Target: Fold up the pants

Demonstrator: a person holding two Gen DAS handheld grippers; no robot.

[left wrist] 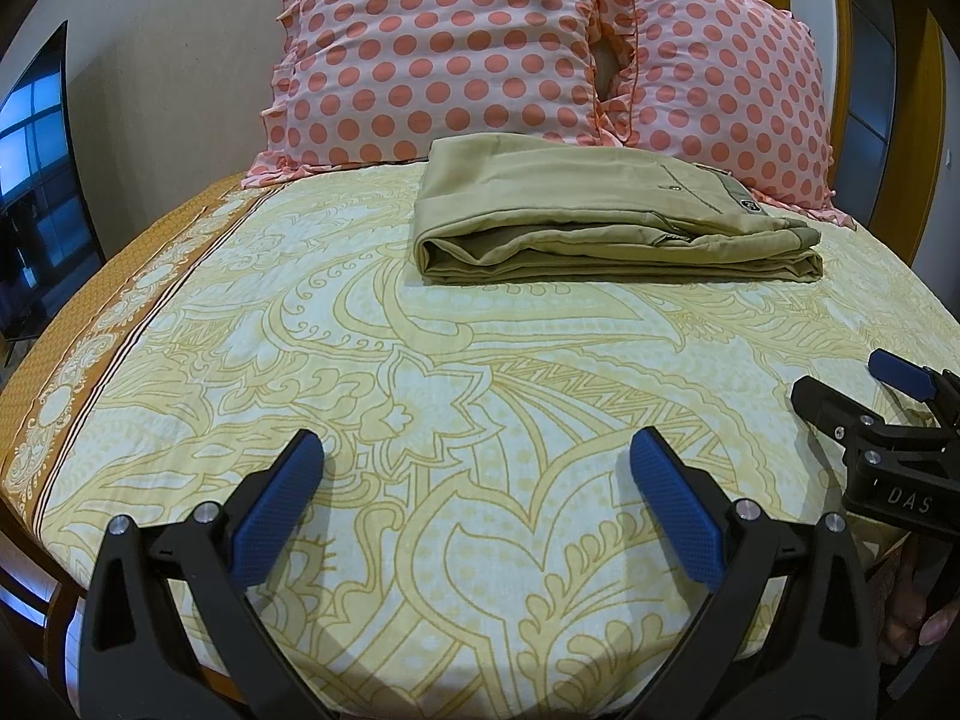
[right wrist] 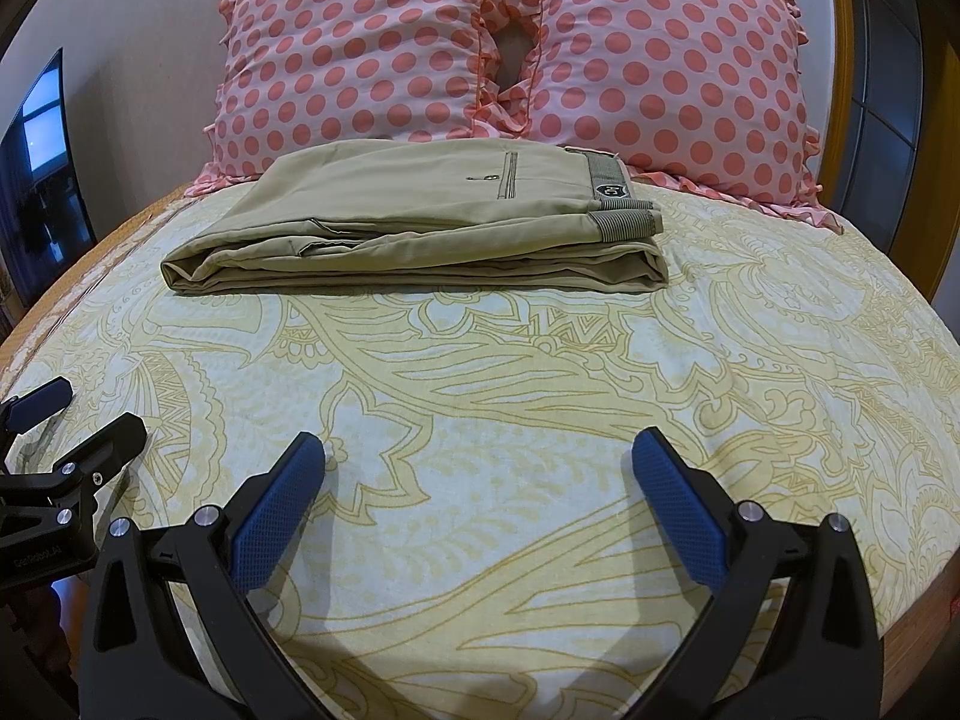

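Note:
Khaki pants (left wrist: 600, 210) lie folded in a flat stack on the bed near the pillows; they also show in the right wrist view (right wrist: 420, 222), with the waistband and a label to the right. My left gripper (left wrist: 474, 450) is open and empty, low over the bedsheet, well short of the pants. My right gripper (right wrist: 477, 450) is open and empty, also over the sheet in front of the pants. The right gripper also shows at the right edge of the left wrist view (left wrist: 852, 384), and the left gripper at the left edge of the right wrist view (right wrist: 90, 414).
A yellow patterned bedsheet (left wrist: 420, 360) covers the bed (right wrist: 540, 372). Two pink polka-dot pillows (left wrist: 444, 48) (right wrist: 660, 72) stand at the head. A dark TV screen (left wrist: 36, 192) stands at the left. A wooden frame (right wrist: 936, 150) is at the right.

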